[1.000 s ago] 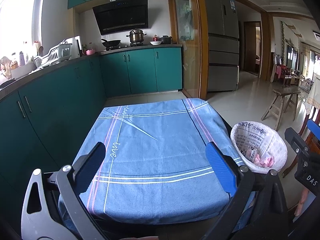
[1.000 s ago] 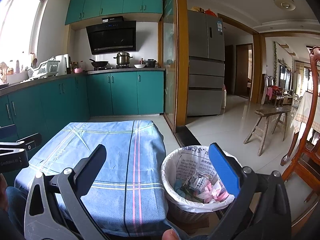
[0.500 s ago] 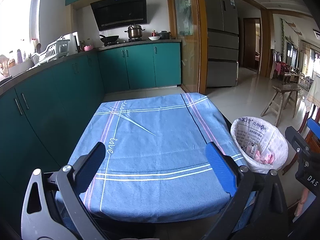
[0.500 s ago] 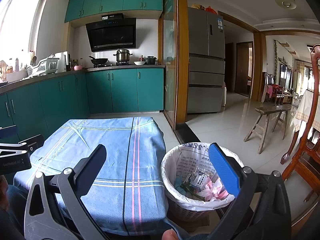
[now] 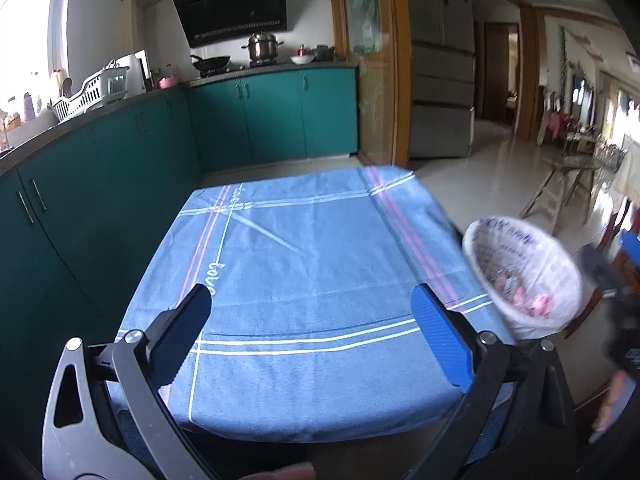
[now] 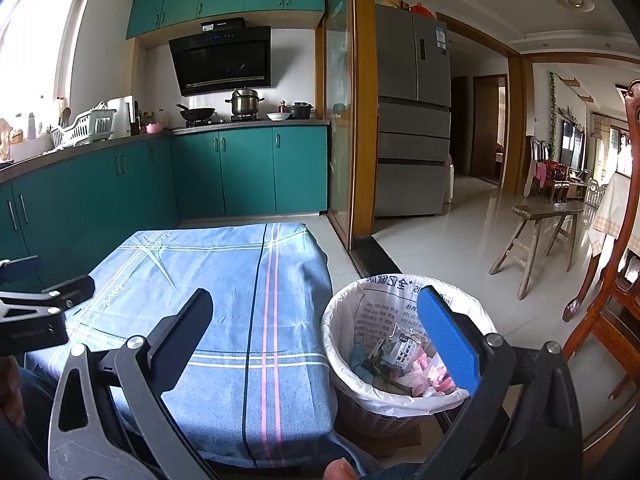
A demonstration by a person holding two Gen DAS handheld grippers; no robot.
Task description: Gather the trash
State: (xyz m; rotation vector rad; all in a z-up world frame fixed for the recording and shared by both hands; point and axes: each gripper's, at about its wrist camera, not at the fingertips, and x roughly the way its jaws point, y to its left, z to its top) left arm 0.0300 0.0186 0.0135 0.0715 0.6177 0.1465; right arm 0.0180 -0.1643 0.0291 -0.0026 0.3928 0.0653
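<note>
A small table under a blue striped cloth (image 5: 304, 280) (image 6: 224, 280) fills the foreground of both views, its top bare. To its right on the floor stands a waste basket (image 5: 524, 276) (image 6: 404, 344) lined with a white printed bag, holding wrappers and pink scraps (image 6: 416, 364). My left gripper (image 5: 310, 314) hangs open over the near part of the cloth, nothing between its fingers. My right gripper (image 6: 314, 322) is open too, straddling the table's right edge and the basket. The left gripper's body shows at the left edge of the right wrist view.
Teal cabinets (image 6: 120, 192) run along the left and back walls, with a stove, pots and a dish rack (image 6: 86, 124) on the counter. A grey fridge (image 6: 414, 120) stands beyond a wooden door frame. A wooden stool (image 6: 540, 232) and a chair (image 6: 616, 280) stand right.
The left wrist view has swung and blurred, tilting lower onto the cloth; the basket sits further right in it. The right wrist view has barely shifted. Both grippers stayed open.
</note>
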